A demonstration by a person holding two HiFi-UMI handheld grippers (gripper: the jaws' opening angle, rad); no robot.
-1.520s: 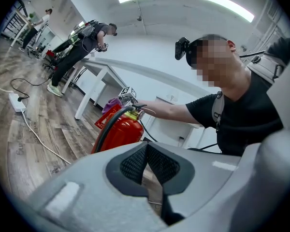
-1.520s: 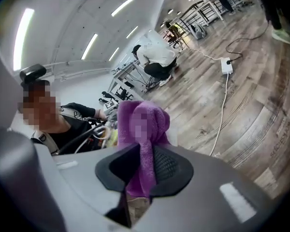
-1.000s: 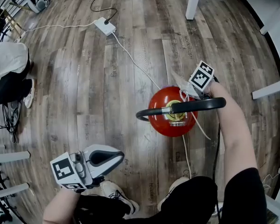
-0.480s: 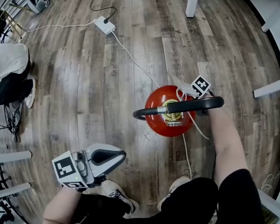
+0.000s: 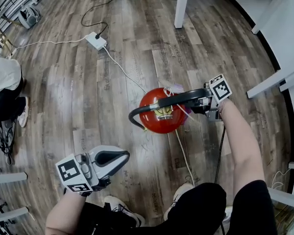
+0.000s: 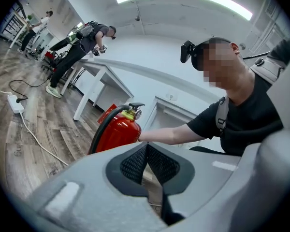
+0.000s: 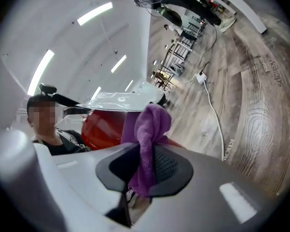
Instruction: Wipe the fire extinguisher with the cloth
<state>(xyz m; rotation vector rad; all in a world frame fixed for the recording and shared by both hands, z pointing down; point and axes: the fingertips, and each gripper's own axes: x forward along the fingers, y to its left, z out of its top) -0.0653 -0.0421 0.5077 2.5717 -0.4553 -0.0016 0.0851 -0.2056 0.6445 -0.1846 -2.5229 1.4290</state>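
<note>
Right gripper (image 7: 144, 164) pinching purple cloth (image 7: 152, 122) beside red extinguisher (image 5: 150, 124), left gripper (image 6: 146, 158) closed, empty, floor (image 7: 251, 115) print says "workshops"

R tool (image 7: 144, 168) – raised, beside extinguisher (image 5: 148, 106) top

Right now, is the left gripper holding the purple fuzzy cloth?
No: the left gripper has its jaws shut on nothing, while the purple fuzzy cloth sits clamped in the right gripper.
</note>
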